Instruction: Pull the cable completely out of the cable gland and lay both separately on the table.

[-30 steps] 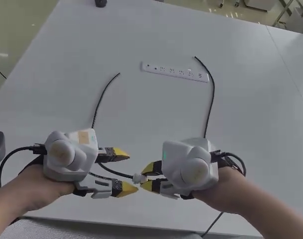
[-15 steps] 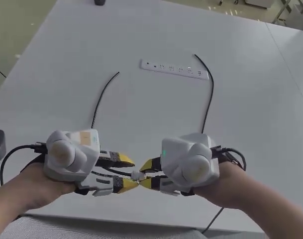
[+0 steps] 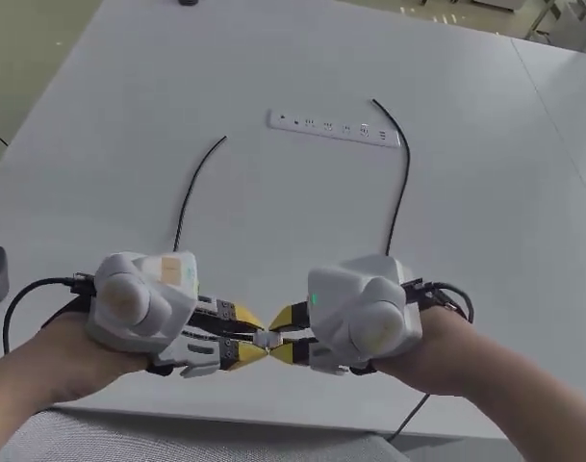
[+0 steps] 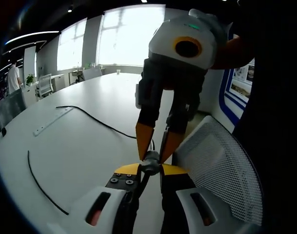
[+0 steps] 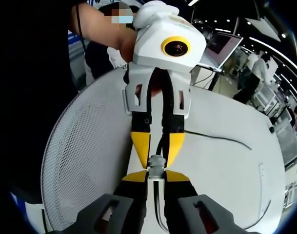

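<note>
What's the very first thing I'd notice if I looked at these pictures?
Two white hand-held tools with yellow-tipped jaws, the left gripper and the right gripper, meet nose to nose at the near edge of the white table, with a small white cable gland between their tips. Farther back lie a long white power strip and a thin black cable.
</note>
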Tool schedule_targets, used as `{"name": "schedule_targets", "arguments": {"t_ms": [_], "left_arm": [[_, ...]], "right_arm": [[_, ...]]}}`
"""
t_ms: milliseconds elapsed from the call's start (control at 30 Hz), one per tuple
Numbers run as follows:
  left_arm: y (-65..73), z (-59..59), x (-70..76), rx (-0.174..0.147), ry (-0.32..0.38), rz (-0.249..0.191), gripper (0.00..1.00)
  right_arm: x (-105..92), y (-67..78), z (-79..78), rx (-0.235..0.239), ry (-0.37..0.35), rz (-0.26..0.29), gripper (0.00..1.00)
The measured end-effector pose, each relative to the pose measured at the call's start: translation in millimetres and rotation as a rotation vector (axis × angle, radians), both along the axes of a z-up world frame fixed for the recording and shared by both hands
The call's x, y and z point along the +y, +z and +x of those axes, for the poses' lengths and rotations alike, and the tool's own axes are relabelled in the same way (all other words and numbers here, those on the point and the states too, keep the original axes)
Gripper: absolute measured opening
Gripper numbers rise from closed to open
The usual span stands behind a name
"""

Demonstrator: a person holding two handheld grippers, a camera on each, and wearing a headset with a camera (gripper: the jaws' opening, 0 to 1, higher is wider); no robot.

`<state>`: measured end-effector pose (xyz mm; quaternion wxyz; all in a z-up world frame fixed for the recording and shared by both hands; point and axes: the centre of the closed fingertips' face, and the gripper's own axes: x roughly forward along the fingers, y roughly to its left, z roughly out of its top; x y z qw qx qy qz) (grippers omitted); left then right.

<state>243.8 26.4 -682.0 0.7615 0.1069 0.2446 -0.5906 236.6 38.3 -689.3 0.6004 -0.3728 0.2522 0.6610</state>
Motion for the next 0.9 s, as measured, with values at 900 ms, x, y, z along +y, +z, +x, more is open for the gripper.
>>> {"name": "schedule_targets", "arguments": {"t_ms": [900], "left_arm": [[-0.9, -2.5, 5.5, -0.061, -0.016, 0.082, 0.15]], "right_arm": [[0.4, 17.5, 0.2, 0.281, -0.087, 0.057, 0.12]]}}
